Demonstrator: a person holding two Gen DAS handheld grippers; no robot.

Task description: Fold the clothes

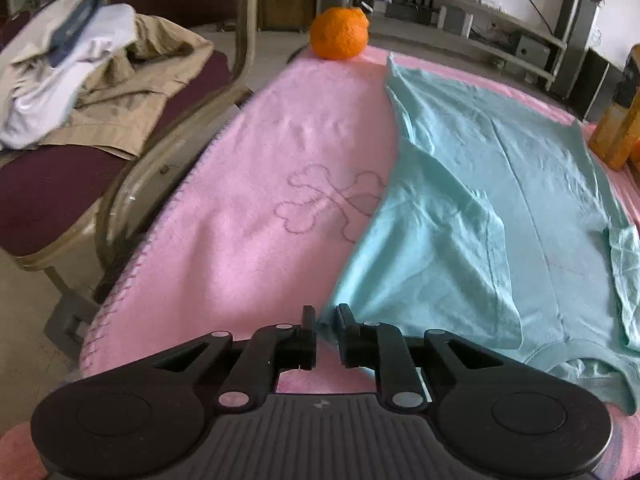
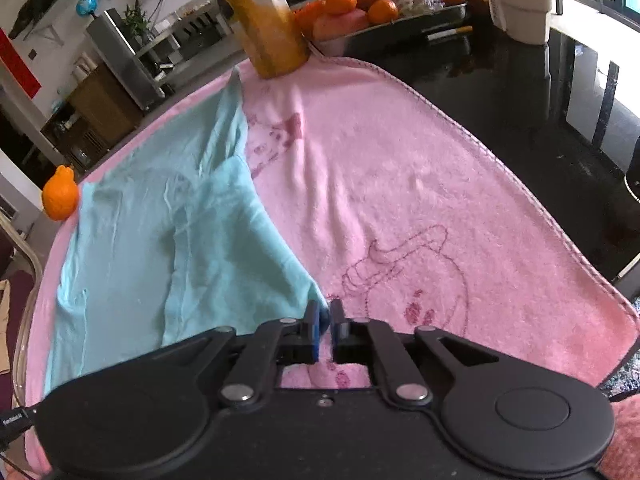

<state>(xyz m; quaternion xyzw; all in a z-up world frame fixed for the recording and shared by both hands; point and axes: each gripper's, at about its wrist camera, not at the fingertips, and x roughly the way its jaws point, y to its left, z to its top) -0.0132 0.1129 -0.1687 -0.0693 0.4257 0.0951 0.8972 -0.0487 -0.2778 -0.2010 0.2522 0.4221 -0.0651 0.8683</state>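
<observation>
1. Left claw (image 1: pixel 325 322) narrowly parted around teal shirt (image 1: pixel 480 200) edge; right claw (image 2: pixel 325 314) likewise.
2. Shirt spread on pink blanket (image 1: pixel 260 184) over tabletop.
3. Risk: thin fabric slipping free, grip shallow.
4. Firmness of pinch indiscernible; shirt's near hem cut off.

Wide bare blanket (image 2: pixel 400 184) lay open right of the shirt (image 2: pixel 168 248), clear passage there. At its far edge an orange bottle (image 2: pixel 268 32) stood in the way, the fruit tray (image 2: pixel 400 28) just behind it. One orange (image 1: pixel 339 33) blocked the far-left corner.
</observation>
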